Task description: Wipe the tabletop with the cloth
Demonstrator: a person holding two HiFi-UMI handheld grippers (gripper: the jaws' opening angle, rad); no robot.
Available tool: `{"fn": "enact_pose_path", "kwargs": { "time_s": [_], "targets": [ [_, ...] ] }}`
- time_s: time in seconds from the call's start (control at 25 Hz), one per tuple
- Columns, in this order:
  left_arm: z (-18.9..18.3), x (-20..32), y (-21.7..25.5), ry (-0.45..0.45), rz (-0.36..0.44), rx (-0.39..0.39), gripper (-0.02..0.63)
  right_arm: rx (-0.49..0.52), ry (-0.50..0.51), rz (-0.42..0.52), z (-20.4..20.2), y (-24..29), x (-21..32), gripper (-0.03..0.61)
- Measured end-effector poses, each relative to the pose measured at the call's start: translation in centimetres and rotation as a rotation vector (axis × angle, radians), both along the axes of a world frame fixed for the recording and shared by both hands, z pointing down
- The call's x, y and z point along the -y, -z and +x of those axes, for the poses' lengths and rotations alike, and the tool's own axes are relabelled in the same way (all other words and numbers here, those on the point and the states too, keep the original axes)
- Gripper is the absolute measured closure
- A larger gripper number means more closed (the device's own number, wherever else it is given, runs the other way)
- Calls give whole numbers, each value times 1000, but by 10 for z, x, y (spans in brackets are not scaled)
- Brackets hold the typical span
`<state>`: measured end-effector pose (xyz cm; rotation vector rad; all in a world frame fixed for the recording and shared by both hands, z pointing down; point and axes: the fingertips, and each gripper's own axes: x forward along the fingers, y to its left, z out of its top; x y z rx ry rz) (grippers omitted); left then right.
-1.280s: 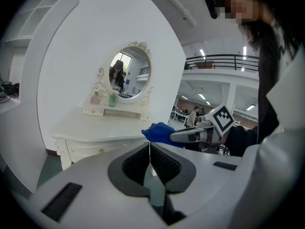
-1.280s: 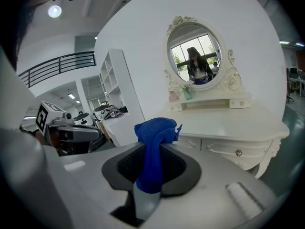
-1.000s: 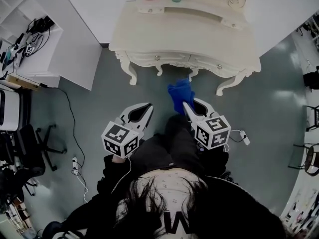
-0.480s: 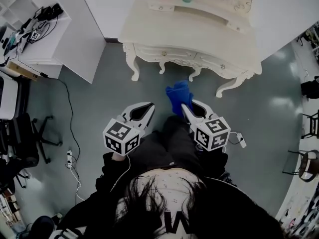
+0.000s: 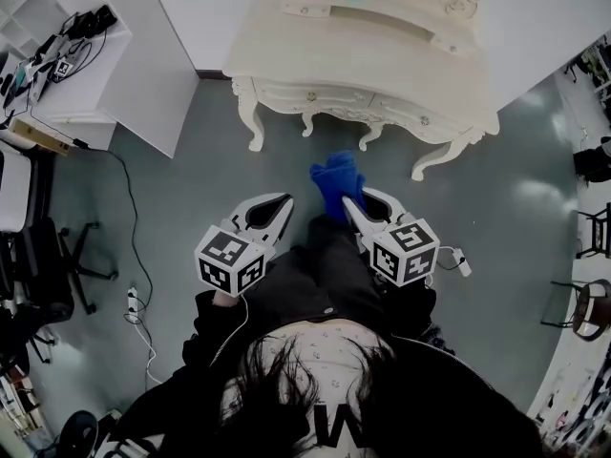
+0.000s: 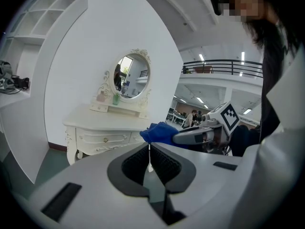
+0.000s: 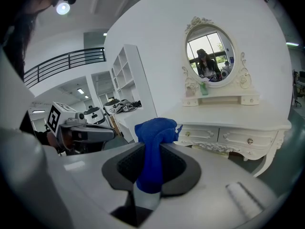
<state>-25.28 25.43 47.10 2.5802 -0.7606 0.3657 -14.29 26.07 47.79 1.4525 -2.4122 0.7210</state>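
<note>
Two grippers, held side by side above the floor. Right gripper [image 7: 151, 151]: jaws pinched on blue cloth [image 7: 153, 128], which bunches past the fingertips in a soft, crumpled wad. Left gripper [image 6: 149, 149]: jaws pressed together, nothing between them. Cream dressing table [image 5: 363, 65]: ahead of both, apart from the cloth. Change since a second ago: slight; cloth stays clamped, grippers much where they were.
</note>
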Motion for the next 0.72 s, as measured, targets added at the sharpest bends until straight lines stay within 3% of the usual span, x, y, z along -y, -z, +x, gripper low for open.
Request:
{"fn": "enact_pose_path", "kwargs": {
  "time_s": [0.52, 0.72],
  "targets": [
    [2, -10, -8, 0, 1, -5, 612, -18, -12, 6, 3, -1, -19, 491],
    [3, -14, -13, 11, 4, -2, 612, -52, 34, 13, -5, -5, -20, 491]
  ]
}}
